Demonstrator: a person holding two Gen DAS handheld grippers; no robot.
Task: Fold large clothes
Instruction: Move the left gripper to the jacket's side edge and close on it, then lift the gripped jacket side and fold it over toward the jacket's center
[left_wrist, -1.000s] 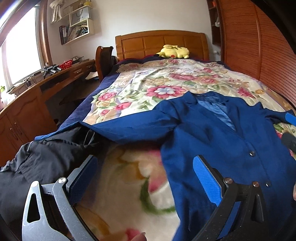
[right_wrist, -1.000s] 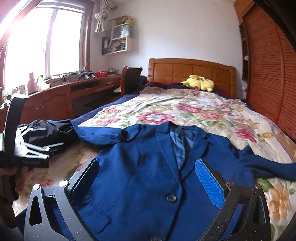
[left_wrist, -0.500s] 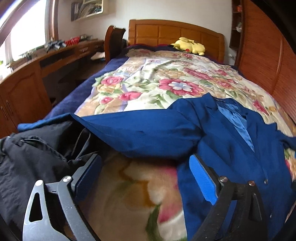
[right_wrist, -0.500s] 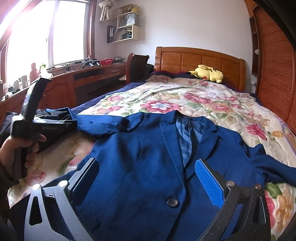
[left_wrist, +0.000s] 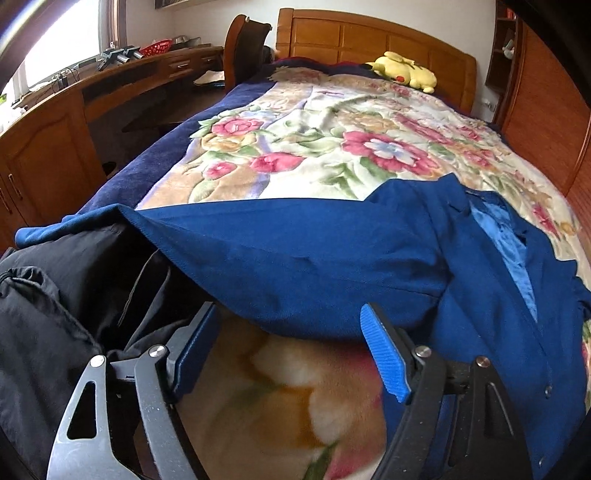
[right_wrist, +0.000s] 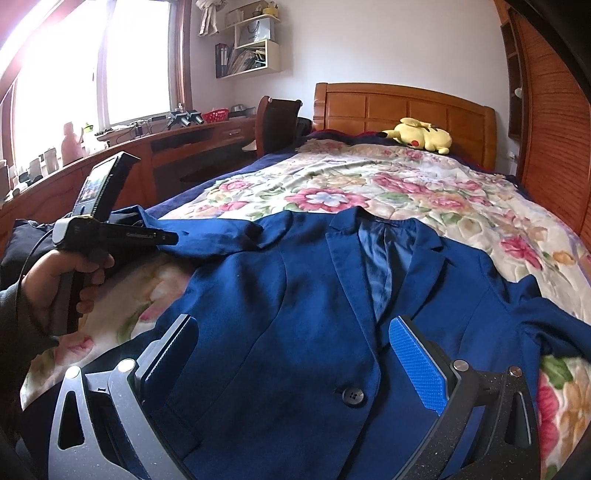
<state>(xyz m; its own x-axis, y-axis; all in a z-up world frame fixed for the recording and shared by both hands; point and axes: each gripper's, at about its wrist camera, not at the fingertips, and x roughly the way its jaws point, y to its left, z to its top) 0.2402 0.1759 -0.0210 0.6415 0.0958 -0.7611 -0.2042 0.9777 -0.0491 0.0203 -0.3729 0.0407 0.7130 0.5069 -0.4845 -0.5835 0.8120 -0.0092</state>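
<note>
A yellow plush toy (right_wrist: 424, 134) lies by the wooden headboard (right_wrist: 402, 110) on a flowered blanket (right_wrist: 406, 192). A dark chair (right_wrist: 277, 123) stands beside the bed at a long wooden desk (right_wrist: 184, 144), which holds a red basket (right_wrist: 216, 115). Wall shelves (right_wrist: 249, 48) hang above, near a bright window (right_wrist: 140, 59).

The blue jacket (right_wrist: 295, 295) hem is cut off below; nearest blanket (left_wrist: 280, 406) is blurred.

Blue jacket (right_wrist: 295, 295) flat on floral bedspread (right_wrist: 424, 192), right gripper (right_wrist: 295, 354) open above
</note>
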